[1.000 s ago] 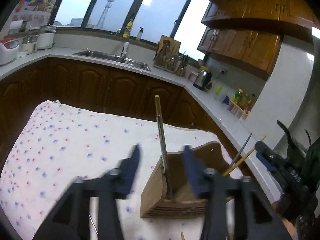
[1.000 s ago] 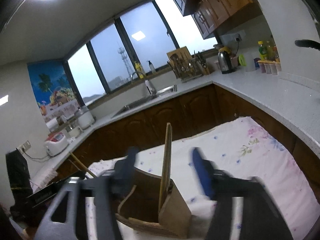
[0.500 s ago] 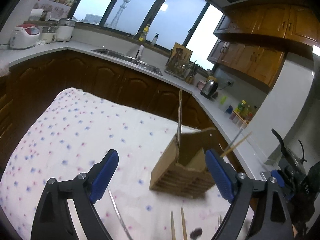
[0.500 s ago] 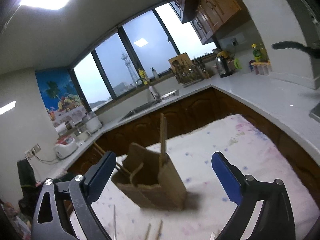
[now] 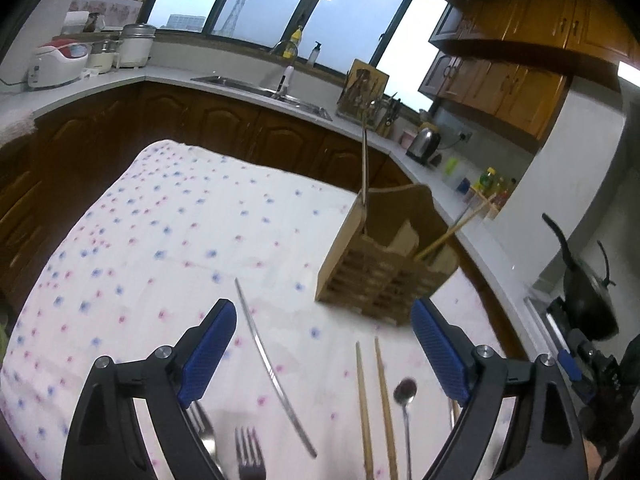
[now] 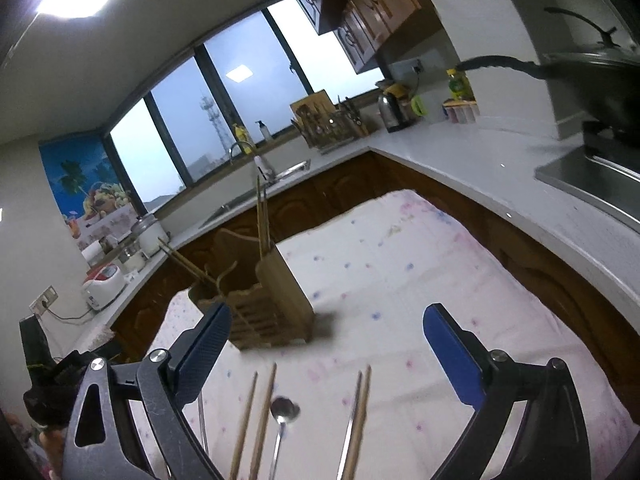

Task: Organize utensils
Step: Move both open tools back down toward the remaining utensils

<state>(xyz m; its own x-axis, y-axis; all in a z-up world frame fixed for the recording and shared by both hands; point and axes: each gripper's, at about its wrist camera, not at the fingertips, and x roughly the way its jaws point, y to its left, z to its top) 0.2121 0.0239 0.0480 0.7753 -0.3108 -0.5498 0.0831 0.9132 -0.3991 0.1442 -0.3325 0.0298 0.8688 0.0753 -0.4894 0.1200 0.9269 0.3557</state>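
A wooden utensil holder (image 5: 384, 264) (image 6: 264, 304) stands on the flowered tablecloth (image 5: 168, 240) with chopsticks upright and leaning in its slots. My left gripper (image 5: 324, 350) is open and empty, short of the holder. Below it lie a metal chopstick (image 5: 272, 372), a wooden chopstick pair (image 5: 374, 408), a spoon (image 5: 405, 396) and forks (image 5: 250, 456). My right gripper (image 6: 326, 350) is open and empty too, near the holder's right side. Under it lie a wooden chopstick pair (image 6: 256, 420), the spoon (image 6: 283, 412) and another pair (image 6: 356, 416).
Dark wood cabinets and a white counter (image 5: 224, 80) wrap round the table, with a sink (image 5: 260, 88), kettle (image 5: 424, 144) and knife rack (image 6: 328, 124). A black wok (image 6: 592, 80) sits on the stove at the right. The other gripper shows at the edge (image 5: 588, 364).
Both grippers let go of chopsticks standing in the holder, opened wide and drew back from it. The loose utensils on the cloth came into view below them.
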